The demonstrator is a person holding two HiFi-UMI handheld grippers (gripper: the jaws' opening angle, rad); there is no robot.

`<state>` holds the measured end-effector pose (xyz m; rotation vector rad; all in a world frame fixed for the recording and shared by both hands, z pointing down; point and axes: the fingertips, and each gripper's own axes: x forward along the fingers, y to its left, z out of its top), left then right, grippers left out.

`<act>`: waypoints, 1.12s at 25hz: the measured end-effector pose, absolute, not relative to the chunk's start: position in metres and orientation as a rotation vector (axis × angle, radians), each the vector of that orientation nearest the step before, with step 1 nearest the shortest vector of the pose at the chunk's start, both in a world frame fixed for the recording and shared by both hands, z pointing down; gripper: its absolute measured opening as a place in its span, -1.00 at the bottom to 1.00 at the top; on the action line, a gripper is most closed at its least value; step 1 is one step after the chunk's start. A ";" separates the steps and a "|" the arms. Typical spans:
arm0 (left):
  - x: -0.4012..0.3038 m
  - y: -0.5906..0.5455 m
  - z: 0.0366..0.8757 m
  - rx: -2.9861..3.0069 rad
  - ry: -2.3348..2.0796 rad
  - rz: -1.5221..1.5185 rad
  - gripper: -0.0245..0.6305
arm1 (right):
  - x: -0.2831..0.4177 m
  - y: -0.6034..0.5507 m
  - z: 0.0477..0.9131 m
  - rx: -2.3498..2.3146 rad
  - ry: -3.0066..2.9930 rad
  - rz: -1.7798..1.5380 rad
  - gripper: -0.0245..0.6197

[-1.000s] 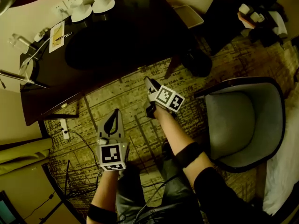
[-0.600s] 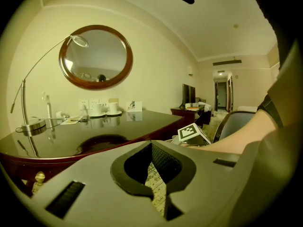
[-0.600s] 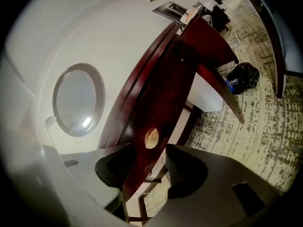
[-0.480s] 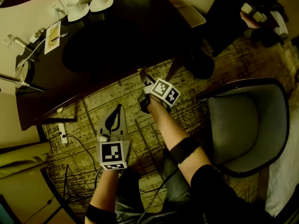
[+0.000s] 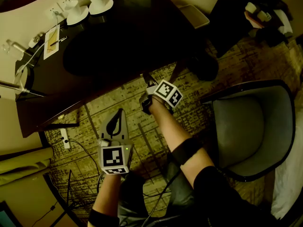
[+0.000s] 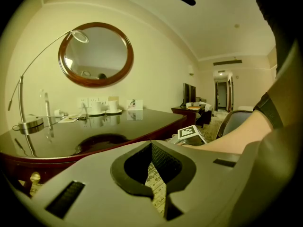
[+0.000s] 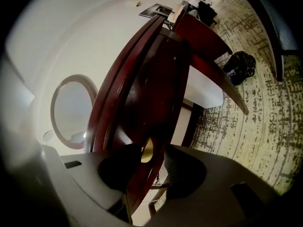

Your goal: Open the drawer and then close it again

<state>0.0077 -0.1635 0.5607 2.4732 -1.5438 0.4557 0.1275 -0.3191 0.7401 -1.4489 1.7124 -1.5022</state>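
A dark wooden desk (image 5: 118, 37) fills the upper left of the head view. Its reddish drawer front (image 7: 156, 89) runs across the right gripper view, with a small brass knob (image 7: 147, 150) on it. My right gripper (image 5: 146, 77) is at the desk's front edge, rolled onto its side. Its jaws are closing with the knob between them, and the pads stand a little apart from it. My left gripper (image 5: 115, 113) hangs shut over the carpet, left of the right arm, holding nothing. Seen from the left gripper (image 6: 152, 148), the desk top lies ahead.
A grey armchair (image 5: 251, 126) stands at the right. Two cups on saucers (image 5: 90, 6) and a lamp base (image 5: 23, 77) sit on the desk. A round mirror (image 6: 96, 55) hangs above it. A power strip (image 5: 65, 137) and cables lie on the carpet at the left. A black bag (image 5: 203, 65) sits by the desk leg.
My right gripper has moved up to the desk's front edge and rolled. The left gripper has drifted slightly lower in the head view, still shut.
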 end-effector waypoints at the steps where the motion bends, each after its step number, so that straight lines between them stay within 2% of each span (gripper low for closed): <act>1: 0.008 -0.164 0.562 2.472 -1.543 0.455 -0.92 | 0.128 -0.320 0.739 -1.442 1.715 -1.497 -0.47; 6: 0.004 -0.165 0.572 2.481 -1.530 0.485 -0.92 | 0.124 -0.323 0.733 -1.433 1.723 -1.491 -0.67; 28: 0.010 -0.132 0.555 2.471 -1.476 0.470 -0.92 | 0.136 -0.267 0.730 -1.463 1.724 -1.542 -0.69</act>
